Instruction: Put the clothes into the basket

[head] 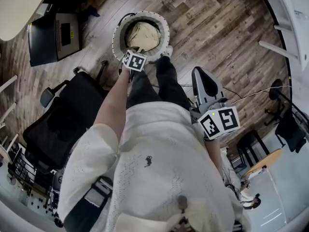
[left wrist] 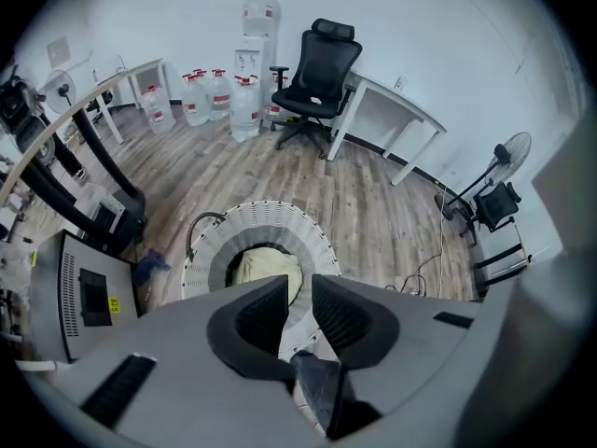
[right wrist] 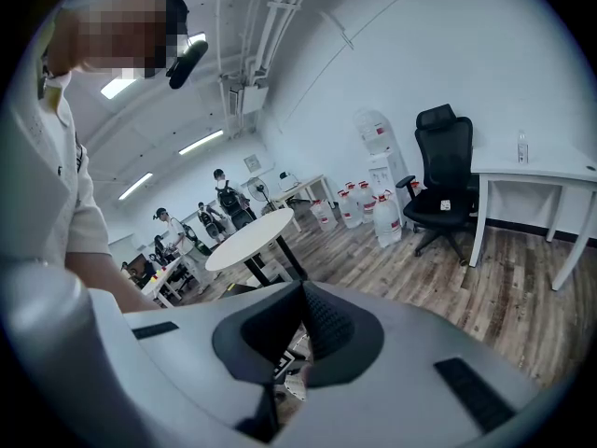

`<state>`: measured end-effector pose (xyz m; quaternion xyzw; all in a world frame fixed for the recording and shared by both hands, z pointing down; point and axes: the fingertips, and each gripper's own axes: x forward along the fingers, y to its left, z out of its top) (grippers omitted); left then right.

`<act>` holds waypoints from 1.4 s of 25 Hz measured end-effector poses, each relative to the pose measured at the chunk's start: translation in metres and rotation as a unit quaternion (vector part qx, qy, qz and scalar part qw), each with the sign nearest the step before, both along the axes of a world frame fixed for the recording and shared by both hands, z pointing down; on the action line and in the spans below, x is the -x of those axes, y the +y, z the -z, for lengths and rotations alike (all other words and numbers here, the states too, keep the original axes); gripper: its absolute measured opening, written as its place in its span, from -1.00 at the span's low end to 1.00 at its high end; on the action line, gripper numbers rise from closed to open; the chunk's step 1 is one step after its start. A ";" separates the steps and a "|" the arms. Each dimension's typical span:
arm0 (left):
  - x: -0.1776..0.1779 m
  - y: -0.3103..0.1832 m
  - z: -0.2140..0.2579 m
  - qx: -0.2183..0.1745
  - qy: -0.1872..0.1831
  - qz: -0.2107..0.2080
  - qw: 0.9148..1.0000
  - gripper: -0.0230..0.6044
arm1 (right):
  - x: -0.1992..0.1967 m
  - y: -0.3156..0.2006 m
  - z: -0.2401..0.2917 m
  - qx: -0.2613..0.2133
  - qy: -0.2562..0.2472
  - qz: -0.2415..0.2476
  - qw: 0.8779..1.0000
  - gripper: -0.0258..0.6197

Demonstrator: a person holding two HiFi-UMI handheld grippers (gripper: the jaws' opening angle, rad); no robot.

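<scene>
Hovering left tool point(left wrist: 299, 283) over basket point(head: 165, 33) rim, jaws slightly apart, gripping nothing. Holding right tool point(right wrist: 302, 292) closed, empty. Noting cloth point(head: 143, 35) lying inside basket, bare wood floor point(head: 207, 33) around it, chair point(head: 72, 115) nearby.

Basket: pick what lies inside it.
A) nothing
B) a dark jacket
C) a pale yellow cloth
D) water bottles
C: the head view shows a pale yellow cloth bundled inside the white basket.
</scene>
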<state>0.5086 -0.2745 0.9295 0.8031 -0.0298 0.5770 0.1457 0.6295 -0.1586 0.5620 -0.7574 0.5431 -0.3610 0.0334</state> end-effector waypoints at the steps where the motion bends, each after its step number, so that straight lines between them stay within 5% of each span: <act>1: 0.000 0.000 0.001 0.001 0.000 0.002 1.000 -0.62 | 0.001 -0.001 0.001 -0.001 0.000 0.001 1.000 -0.89; 24: 0.049 0.009 0.036 0.015 0.033 0.019 0.999 -0.86 | 0.060 -0.003 0.008 -0.009 0.001 0.012 1.000 -0.90; 35: 0.069 0.016 0.077 0.012 0.106 0.015 0.994 -0.86 | 0.106 -0.004 0.011 -0.007 0.004 0.021 1.000 -0.89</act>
